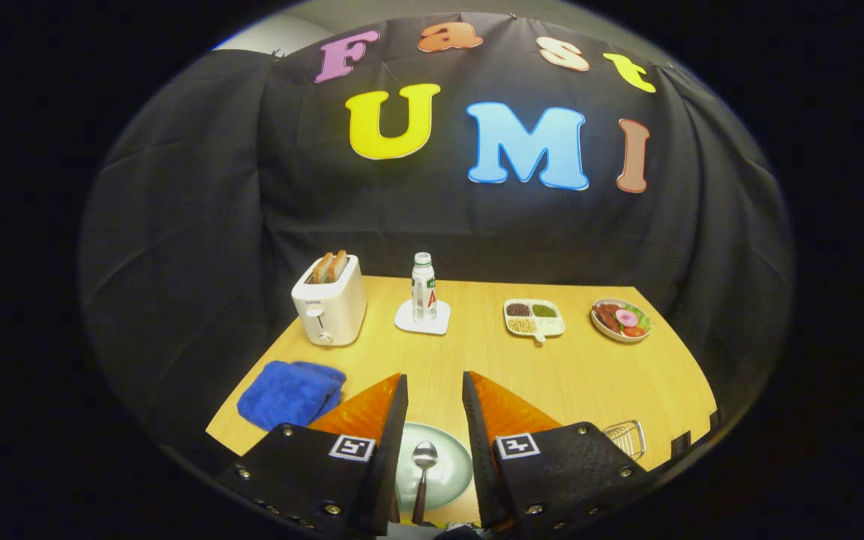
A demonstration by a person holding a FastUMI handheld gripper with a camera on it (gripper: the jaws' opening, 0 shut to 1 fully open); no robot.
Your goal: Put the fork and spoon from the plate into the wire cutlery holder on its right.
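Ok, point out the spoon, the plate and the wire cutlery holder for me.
spoon (424,454), gripper view, on its bowl, between the open tool's fingers.
plate (453,472), gripper view, on its bare surface right of the spoon.
wire cutlery holder (627,436), gripper view, on its wire rim.

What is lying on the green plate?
A spoon lies on the plate, between the open gripper fingers. The fingers cover the plate's sides, so the fork cannot be seen.

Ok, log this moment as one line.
gripper: open, above plate | spoon: on plate, between fingers | wire cutlery holder: right of plate
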